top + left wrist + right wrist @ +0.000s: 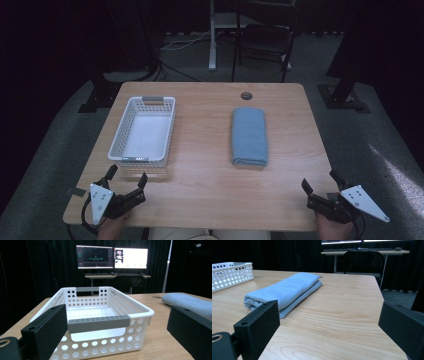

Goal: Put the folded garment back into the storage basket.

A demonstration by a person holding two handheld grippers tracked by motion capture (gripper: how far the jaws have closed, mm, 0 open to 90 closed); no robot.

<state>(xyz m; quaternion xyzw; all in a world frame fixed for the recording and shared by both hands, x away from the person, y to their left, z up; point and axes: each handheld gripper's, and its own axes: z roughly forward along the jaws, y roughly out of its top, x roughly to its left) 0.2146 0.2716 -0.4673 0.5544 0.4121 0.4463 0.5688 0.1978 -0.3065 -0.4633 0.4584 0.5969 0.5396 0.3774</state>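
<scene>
Left gripper [128, 178]: lower left of the high view, at the near edge of the tabletop [205, 145], held in a hand [111, 227] entering from the bottom edge. Its fingers [47, 327] stand wide apart with nothing between them. In the left gripper view they frame the near end of the white perforated basket [143, 131], which sits just beyond the tips; no contact is visible.

Right gripper [320, 181]: lower right of the high view, also at the near edge. Its fingers [260, 323] are likewise spread wide, holding nothing.

Folded blue towel [249, 136]: right of centre in the high view, lying flat on the tabletop as a long rectangle running from near to far. It is well apart from both grippers and separated from the basket by bare wood. In the right gripper view it lies at centre left, its rounded folded end [252, 301] facing the camera, beyond the left-hand finger.

Basket: left of centre in the high view, upright, with a grey handle bar [99, 323] at its near end and another at its far end. Its interior holds no visible items.

Background: a dark chair [264, 40] stands on the floor beyond the tabletop, top centre. Two lit monitors [111, 258] appear at the top of the left gripper view.
</scene>
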